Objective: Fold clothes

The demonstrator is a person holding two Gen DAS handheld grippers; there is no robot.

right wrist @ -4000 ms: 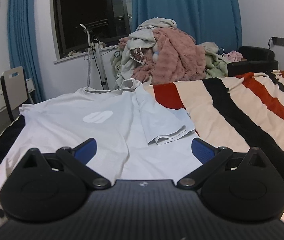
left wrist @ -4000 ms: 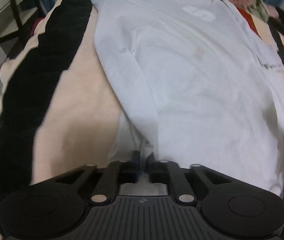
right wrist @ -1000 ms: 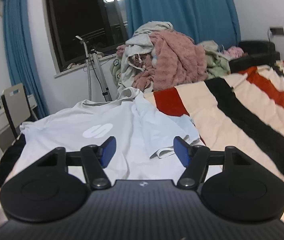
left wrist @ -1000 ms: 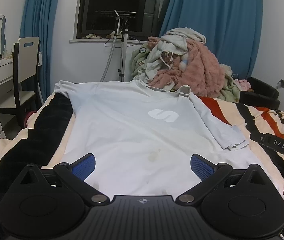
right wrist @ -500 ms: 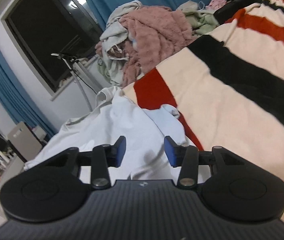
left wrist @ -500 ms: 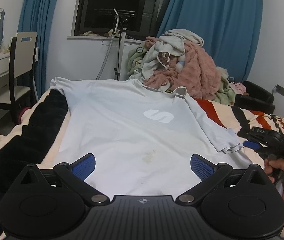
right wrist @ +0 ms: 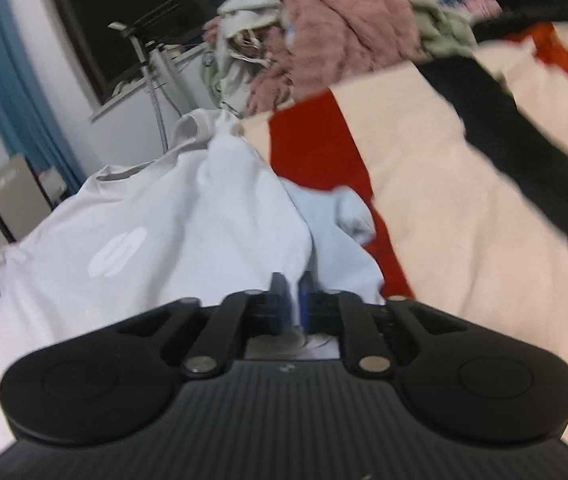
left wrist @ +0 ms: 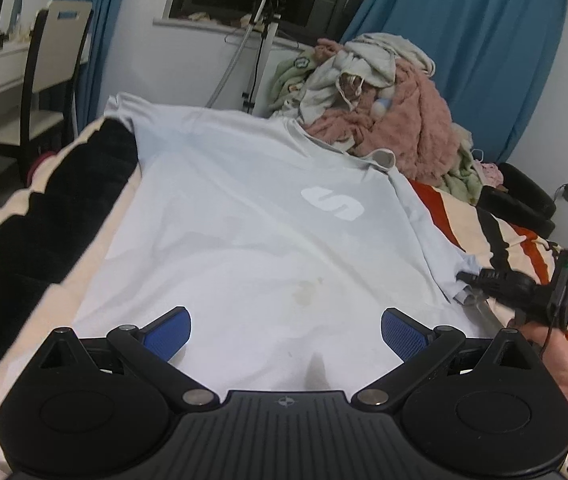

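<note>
Right gripper pinches the sleeve at centre frame; left gripper hovers spread wide. The white T-shirt looks light and limp, so grip hems and corners.

We find the right wrist view smeared by motion throughout; the striped blanket and the clothes pile at the top of the frame lose their edges. The right gripper has its blue pads nearly together on the t-shirt, but the pinched cloth itself is hidden behind the fingers; it appears to be the sleeve hem. In the left wrist view, the t-shirt's near hem is covered by the left gripper body along the bottom of the frame. The person's hand is cut off at the lower right edge. The chair at upper left is partly cropped.
</note>
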